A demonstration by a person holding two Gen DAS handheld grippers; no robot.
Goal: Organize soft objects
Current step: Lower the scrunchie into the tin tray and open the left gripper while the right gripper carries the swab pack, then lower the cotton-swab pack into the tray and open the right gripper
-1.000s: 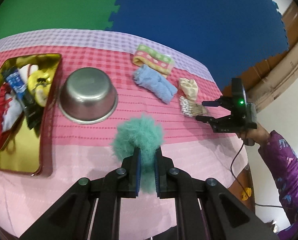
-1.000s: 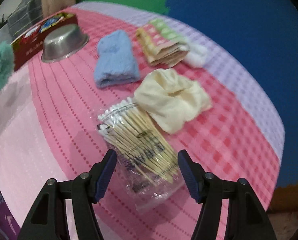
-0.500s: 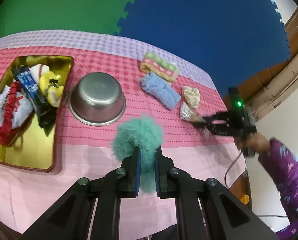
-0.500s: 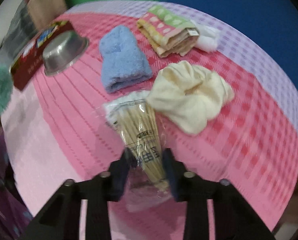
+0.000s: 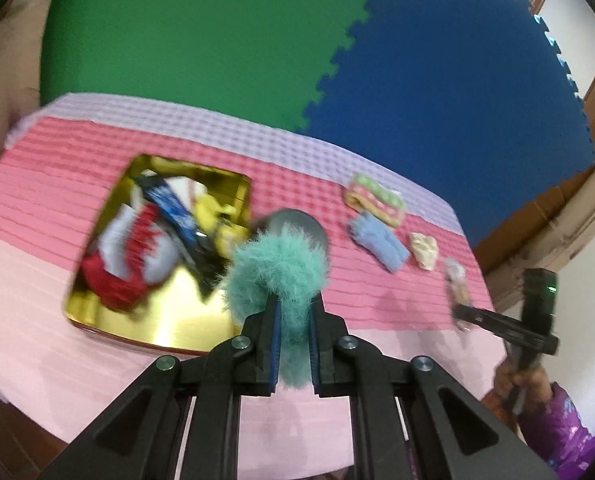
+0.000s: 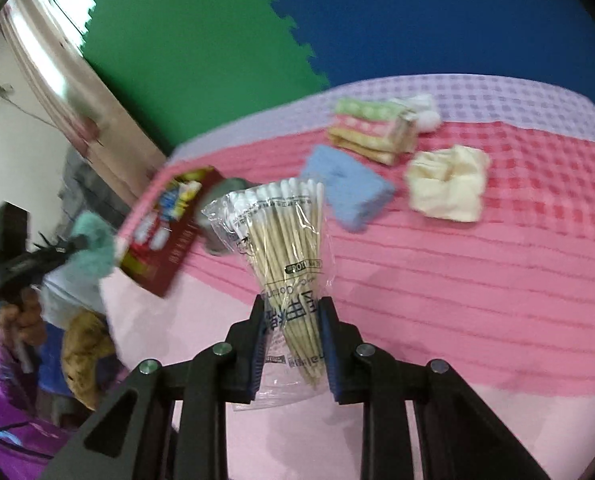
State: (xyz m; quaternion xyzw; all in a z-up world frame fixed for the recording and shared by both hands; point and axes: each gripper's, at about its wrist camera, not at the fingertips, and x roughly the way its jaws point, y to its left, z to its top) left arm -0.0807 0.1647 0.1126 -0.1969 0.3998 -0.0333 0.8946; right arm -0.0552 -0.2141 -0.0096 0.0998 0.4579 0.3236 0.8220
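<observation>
Holding a teal pompom point(image 5: 275, 268) in your left gripper point(image 5: 293, 344), jaws clamped, swab bag point(image 6: 283, 256) pinched in your right gripper point(image 6: 292, 344), both raised above the cloth point(image 6: 457, 280), tin point(image 5: 145, 320) edge below-left.

Teal pompom point(image 5: 277, 268): fluffy, long-piled fibre. Cotton-swab packet point(image 6: 283, 256): clear glossy plastic, pale wooden sticks inside. Tin tray point(image 5: 177, 320): mirror-bright gold metal. Blue towel point(image 6: 345, 192): matt terry cloth. Tablecloth point(image 6: 477, 280): ribbed, matt woven fabric.

Bright even daylight; motion blur throughout; strong fisheye warping, dark corners.
</observation>
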